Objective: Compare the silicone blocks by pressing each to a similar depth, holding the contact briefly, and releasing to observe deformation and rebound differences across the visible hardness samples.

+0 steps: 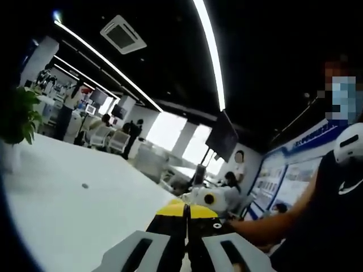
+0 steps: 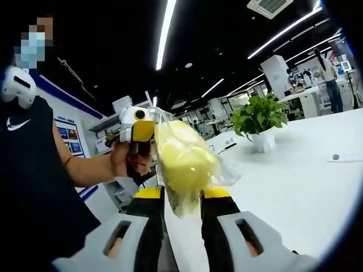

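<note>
Jaws of the right gripper [image 2: 181,199] are seen pinching a yellow silicone block in a clear bag [image 2: 184,164], held above the white table [image 2: 295,187]. Beyond, at 10 o'clock, a hand [image 2: 126,158] grips the left gripper [image 2: 138,131] — its own view shows jaws pressed together. A potted plant [image 2: 260,118] is seen farther off at 2 o'clock.

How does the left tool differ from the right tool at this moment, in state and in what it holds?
The left tool has its jaws shut together with nothing seen between them, while the right tool is shut on a yellow silicone block in a clear bag. The left tool points over the bare white table; the right tool points towards a potted plant on that table. Both have yellow-and-black jaws on grey bodies.
</note>
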The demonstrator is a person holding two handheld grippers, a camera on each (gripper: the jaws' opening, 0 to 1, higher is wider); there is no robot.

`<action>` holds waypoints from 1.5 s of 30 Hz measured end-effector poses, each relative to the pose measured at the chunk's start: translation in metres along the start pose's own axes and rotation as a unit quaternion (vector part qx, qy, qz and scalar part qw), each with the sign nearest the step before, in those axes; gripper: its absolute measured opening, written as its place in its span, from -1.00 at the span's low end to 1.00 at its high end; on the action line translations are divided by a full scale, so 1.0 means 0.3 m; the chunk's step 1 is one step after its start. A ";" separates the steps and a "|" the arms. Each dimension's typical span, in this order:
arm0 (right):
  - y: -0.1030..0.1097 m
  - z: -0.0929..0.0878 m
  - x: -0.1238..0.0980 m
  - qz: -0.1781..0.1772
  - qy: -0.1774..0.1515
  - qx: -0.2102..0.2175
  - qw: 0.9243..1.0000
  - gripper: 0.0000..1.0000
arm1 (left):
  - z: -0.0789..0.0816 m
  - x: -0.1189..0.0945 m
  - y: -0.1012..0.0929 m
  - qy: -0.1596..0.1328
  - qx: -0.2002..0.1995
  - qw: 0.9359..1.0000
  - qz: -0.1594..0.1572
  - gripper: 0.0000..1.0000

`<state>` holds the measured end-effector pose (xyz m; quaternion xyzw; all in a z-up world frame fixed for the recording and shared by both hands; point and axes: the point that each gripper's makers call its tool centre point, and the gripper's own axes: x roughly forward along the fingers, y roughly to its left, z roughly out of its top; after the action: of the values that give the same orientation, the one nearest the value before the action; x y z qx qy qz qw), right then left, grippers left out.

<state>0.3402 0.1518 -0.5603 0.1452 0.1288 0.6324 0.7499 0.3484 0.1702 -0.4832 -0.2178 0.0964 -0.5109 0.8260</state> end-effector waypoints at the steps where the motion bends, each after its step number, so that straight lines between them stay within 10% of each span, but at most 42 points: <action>1: -0.005 0.000 0.000 -0.003 -0.001 -0.001 1.000 -0.44 | 0.001 -0.001 0.002 0.000 -0.001 1.000 0.000 -1.00; 18: -0.053 0.008 0.004 -0.038 -0.007 -0.015 0.999 0.90 | -0.001 0.002 0.010 0.002 -0.009 1.000 0.001 -1.00; 31: -0.098 0.001 -0.031 -0.079 0.007 -0.043 0.996 0.93 | 0.008 -0.005 0.042 -0.012 -0.026 0.999 0.019 -1.00; 45: -0.193 -0.042 -0.255 -0.172 0.016 -0.070 0.983 0.93 | -0.040 -0.008 0.081 -0.004 -0.036 0.998 0.043 -1.00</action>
<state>0.3753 0.0678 -0.5933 0.0579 0.1188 0.5040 0.8535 0.3622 0.1786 -0.5051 -0.2453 0.1207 -0.4701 0.8392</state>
